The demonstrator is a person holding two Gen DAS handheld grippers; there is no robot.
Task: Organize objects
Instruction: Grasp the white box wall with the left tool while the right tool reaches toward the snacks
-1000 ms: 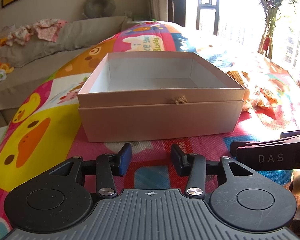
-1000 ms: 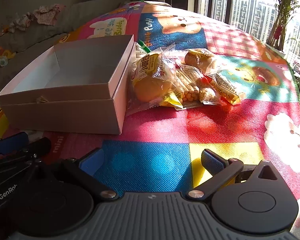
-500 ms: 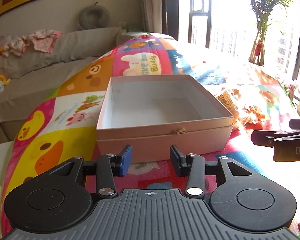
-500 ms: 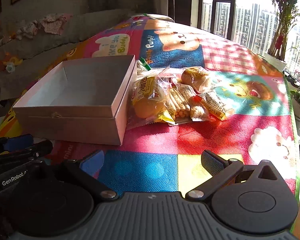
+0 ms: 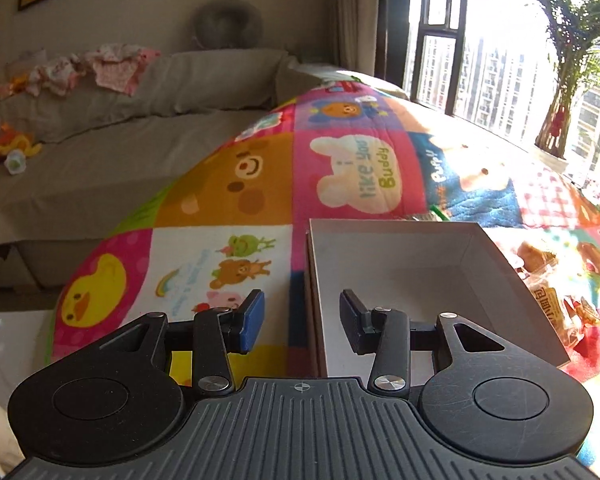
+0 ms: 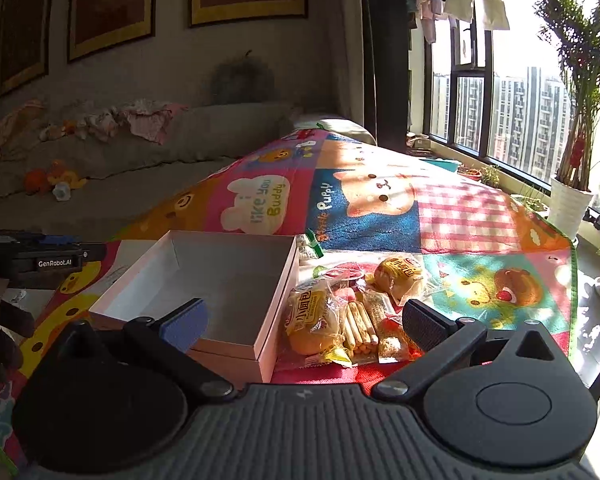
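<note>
Box (image 6: 236,280) sits open, snack packets (image 6: 352,312) heaped just beside it.

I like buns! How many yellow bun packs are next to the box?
2: one bun lies right against the box; another bun lies farther back. More may hide in the pile.

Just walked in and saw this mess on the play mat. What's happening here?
A person holds a hand-held gripper in each hand, both open and empty. The left one points at the left wall of an empty open box. The right one faces the snack packets piled beside the box, none packed yet.
</note>
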